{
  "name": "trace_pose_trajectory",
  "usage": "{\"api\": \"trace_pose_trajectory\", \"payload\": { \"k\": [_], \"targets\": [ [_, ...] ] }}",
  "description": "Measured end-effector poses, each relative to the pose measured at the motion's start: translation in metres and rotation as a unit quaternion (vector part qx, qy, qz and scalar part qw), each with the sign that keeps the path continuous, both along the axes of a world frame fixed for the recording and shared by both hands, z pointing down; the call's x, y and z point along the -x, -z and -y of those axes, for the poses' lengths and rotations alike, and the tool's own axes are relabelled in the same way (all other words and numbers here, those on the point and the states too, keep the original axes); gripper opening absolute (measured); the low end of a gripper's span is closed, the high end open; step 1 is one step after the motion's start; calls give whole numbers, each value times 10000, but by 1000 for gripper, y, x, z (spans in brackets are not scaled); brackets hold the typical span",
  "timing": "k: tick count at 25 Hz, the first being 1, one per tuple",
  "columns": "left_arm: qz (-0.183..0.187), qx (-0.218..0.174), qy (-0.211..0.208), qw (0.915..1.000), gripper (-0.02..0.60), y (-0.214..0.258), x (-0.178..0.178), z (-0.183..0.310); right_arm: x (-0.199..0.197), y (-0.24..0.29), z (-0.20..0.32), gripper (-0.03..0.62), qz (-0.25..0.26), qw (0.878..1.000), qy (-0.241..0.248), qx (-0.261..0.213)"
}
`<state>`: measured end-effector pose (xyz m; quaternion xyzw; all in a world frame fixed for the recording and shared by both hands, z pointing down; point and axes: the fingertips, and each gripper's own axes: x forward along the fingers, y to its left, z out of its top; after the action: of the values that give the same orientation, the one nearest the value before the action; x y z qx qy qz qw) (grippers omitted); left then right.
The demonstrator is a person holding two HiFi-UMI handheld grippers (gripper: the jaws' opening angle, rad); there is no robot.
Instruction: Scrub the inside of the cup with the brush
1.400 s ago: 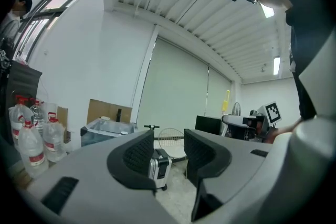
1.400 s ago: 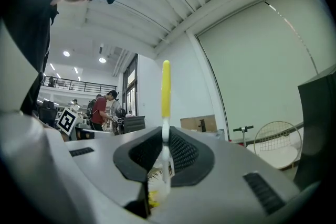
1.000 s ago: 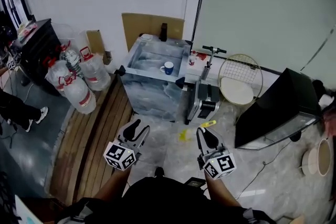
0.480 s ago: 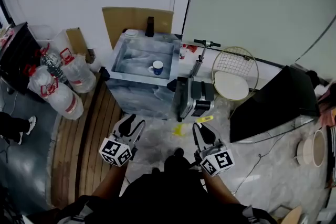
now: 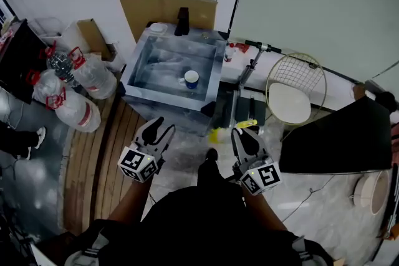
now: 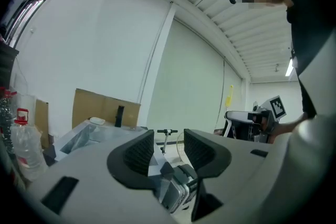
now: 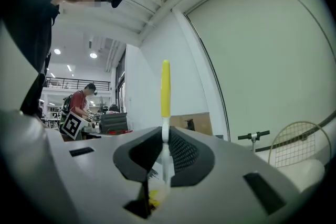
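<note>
A white cup with a blue inside [image 5: 191, 78] stands in the metal basin [image 5: 144, 63] ahead of me. Short of the basin's near edge, my right gripper [image 5: 243, 132] is shut on the brush [image 5: 247, 124]. In the right gripper view the brush's yellow handle [image 7: 165, 86] sticks up out of that gripper [image 7: 165, 136] on a white stem, with bristles low behind the jaws. My left gripper [image 5: 162, 127] hangs open and empty to its left. In the left gripper view the left gripper [image 6: 169, 139] has only the basin's rim [image 6: 86, 135] beyond it, and the cup is hidden.
Large water bottles [image 5: 81, 81] and a cardboard sheet [image 5: 167, 9] stand left of and behind the basin. A scooter [image 5: 252, 65], a round wire chair [image 5: 296, 93] and a black box [image 5: 346, 134] are to the right. Wooden planks [image 5: 118, 146] cover the floor at left.
I have stepped closer to the basin; it and the cup now lie nearer both grippers. The right gripper keeps hold of the brush and the left stays open.
</note>
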<state>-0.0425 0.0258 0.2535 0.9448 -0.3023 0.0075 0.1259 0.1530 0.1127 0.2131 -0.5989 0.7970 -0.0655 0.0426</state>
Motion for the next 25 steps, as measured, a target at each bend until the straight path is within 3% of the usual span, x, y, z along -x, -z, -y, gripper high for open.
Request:
{"api": "trace_pose_trajectory", "payload": {
  "k": [6, 12, 16, 19, 23, 25],
  "targets": [
    [402, 18, 422, 9983, 195, -11, -28, 73, -34, -18, 89, 48, 59, 9979, 603, 243],
    [1033, -178, 349, 9939, 195, -39, -45, 149, -49, -32, 170, 48, 178, 9949, 957, 248],
    [1521, -349, -186, 9876, 195, -64, -53, 190, -35, -47, 216, 48, 228, 9936, 1084, 220],
    [1880, -499, -732, 9782, 195, -88, -60, 224, -24, -55, 250, 48, 200, 9944, 1027, 163],
    [2233, -514, -1570, 9606, 195, -126, -69, 258, -16, -68, 291, 48, 66, 9979, 622, 182],
    [2505, -440, -2088, 9443, 195, -153, -73, 266, -11, -77, 307, 48, 125, 9989, 386, 237]
  ]
}}
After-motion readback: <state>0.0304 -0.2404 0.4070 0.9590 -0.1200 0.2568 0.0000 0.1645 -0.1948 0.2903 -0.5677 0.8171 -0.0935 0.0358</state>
